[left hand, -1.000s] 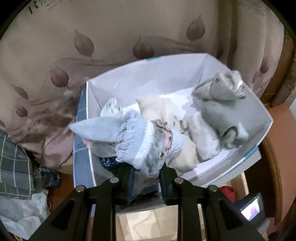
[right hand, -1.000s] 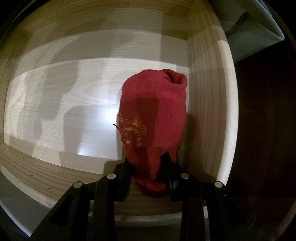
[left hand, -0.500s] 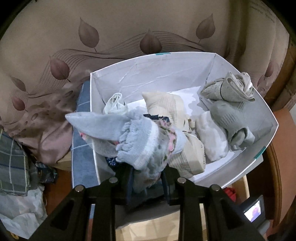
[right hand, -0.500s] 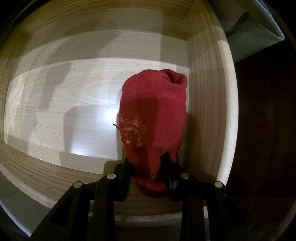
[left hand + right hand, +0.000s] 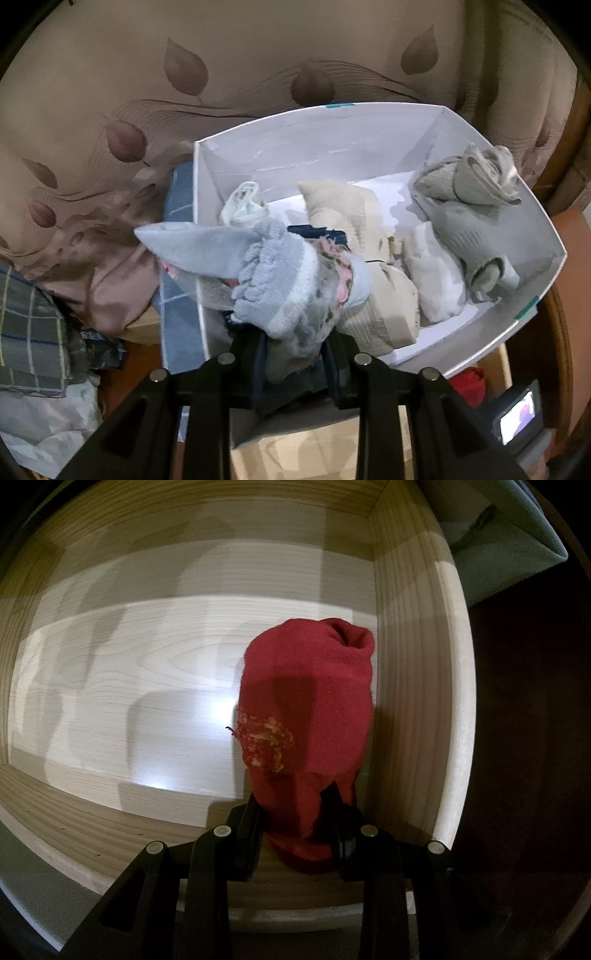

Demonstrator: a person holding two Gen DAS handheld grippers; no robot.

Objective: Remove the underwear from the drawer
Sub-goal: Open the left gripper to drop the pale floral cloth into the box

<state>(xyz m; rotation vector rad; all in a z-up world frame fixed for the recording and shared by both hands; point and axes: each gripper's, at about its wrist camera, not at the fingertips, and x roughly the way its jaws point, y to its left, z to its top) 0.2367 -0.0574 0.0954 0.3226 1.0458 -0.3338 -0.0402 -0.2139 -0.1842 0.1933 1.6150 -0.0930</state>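
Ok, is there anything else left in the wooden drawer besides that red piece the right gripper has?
No, the red garment clamped in the right gripper is the only item visible on the drawer's bare wooden floor.

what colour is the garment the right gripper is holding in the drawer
Red garment, with a small yellowish frayed patch on its front; clearest in the right wrist view.
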